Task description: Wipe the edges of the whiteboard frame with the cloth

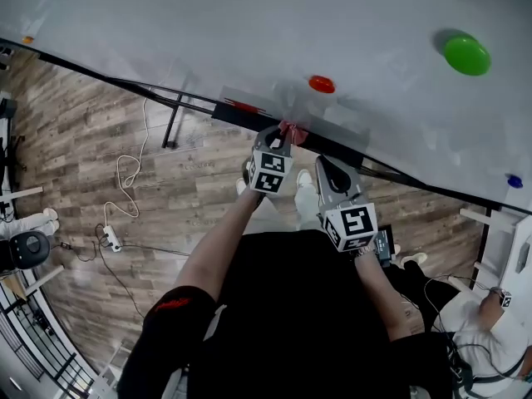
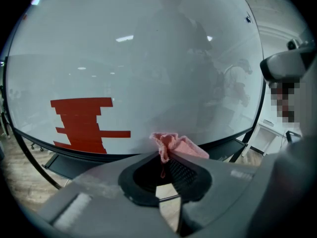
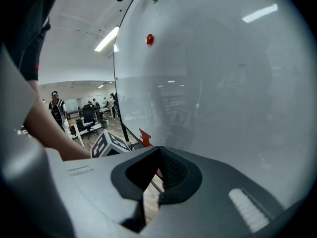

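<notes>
The right gripper, nearest the lens, is hanging at four o'clock from the left gripper, its jaws pressed together on nothing. The left gripper is pinching a pink cloth in its closed jaws — the cloth is sitting at the lower edge of the whiteboard frame. A red magnet is clinging to the board at one o'clock from the cloth, and a green magnet is further out at two o'clock. A wooden floor is showing below.

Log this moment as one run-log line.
left gripper: shut on pink cloth | pink cloth: at lower whiteboard frame | right gripper: shut, empty
</notes>
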A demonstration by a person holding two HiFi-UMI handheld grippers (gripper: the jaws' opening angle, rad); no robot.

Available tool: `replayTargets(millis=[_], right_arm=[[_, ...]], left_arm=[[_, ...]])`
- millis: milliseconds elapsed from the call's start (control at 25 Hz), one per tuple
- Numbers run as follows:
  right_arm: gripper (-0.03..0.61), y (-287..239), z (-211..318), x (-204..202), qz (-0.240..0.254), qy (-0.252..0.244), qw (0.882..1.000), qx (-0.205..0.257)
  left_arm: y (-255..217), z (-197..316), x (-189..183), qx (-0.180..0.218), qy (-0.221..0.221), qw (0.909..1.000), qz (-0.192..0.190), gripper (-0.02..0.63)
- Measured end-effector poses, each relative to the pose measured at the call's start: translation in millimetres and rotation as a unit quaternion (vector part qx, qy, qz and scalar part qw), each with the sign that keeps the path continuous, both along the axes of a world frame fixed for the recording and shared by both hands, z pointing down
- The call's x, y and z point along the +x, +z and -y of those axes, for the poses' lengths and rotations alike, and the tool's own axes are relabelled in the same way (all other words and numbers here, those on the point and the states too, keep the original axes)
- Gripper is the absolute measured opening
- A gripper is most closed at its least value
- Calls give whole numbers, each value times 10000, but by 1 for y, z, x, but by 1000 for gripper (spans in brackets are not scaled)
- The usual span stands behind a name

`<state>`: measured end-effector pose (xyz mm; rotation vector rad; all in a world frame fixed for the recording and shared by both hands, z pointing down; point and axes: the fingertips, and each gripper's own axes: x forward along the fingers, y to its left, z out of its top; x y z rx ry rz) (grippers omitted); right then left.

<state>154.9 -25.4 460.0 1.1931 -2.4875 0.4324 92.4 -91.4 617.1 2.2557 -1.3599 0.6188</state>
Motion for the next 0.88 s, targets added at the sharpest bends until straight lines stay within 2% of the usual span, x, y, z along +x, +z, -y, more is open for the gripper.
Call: replayTargets(millis=[880], right_arm=[[2, 8, -13, -41, -68, 234, 9997, 36]], left_arm=[[4, 7, -40, 93, 205, 9997, -38, 21]])
